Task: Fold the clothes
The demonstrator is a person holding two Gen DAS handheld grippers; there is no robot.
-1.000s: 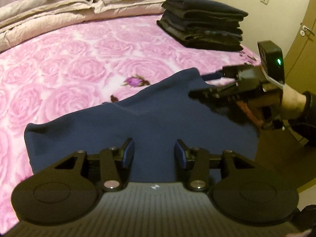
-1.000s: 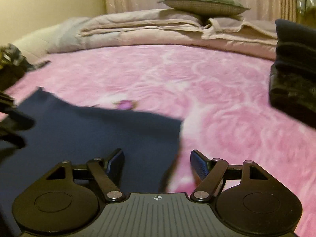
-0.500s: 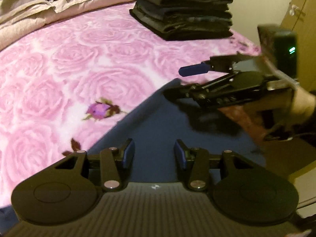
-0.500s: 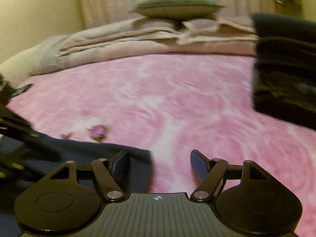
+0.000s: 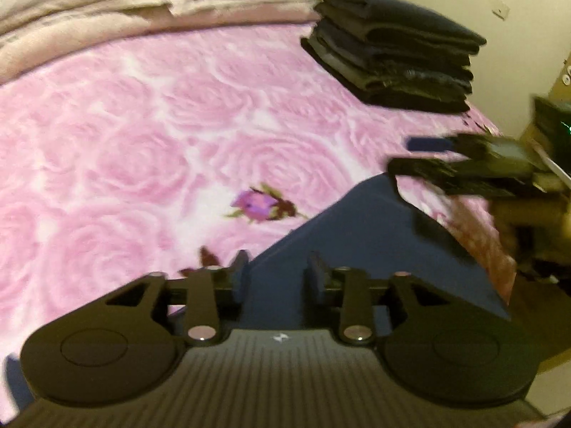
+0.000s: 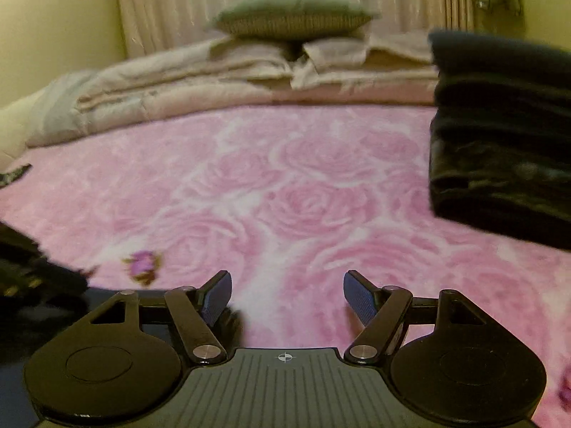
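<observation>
Navy garment (image 5: pixel 364 249) flat on pink rose blanket (image 5: pixel 142 135), near right of bed, far corner pointing toward folded stack. Left gripper (image 5: pixel 277 273) low over garment's near part, fingers parted w/ navy cloth showing in the gap, nothing pinched. Right gripper (image 6: pixel 287 296) spread wide over bare blanket just right of garment corner, empty; from left cam, seen side-on at right, one blue pad (image 5: pixel 426 143) above cloth's far tip. Stack of dark folded clothes (image 5: pixel 392 60) far right, well apart from garment. Beige duvet (image 6: pixel 214 82) bunched along far edge, green pillow (image 6: pixel 292 18) on top. Both views blurred.
</observation>
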